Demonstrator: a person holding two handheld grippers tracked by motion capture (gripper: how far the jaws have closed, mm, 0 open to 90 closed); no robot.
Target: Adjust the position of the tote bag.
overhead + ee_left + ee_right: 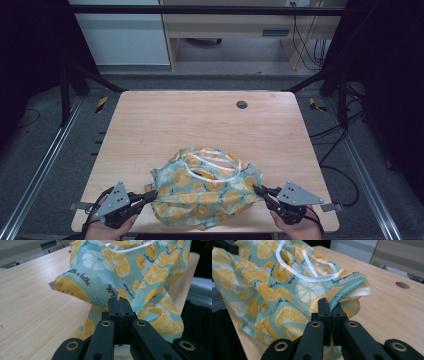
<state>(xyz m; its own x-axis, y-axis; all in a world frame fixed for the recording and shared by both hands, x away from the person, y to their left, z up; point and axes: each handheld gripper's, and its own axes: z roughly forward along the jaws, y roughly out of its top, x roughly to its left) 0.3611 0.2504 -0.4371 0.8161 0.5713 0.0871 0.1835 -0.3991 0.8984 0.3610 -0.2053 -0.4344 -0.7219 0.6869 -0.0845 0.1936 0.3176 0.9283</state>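
A teal cloth bag (206, 187) printed with orange slices lies crumpled near the front edge of the wooden table (200, 120), its white-trimmed handles (212, 164) on top. My left gripper (151, 194) is shut on the bag's left edge, and its jaws pinch the fabric (119, 299) in the left gripper view. My right gripper (258, 190) is shut on the bag's right edge, with cloth (329, 302) squeezed between its jaws. The bag (274, 287) hangs slightly over the table's front edge.
A round grey grommet (242, 104) sits in the table's far right part. Black frame bars and cables (340, 130) run along the floor on both sides. A cabinet (235, 30) stands beyond the table.
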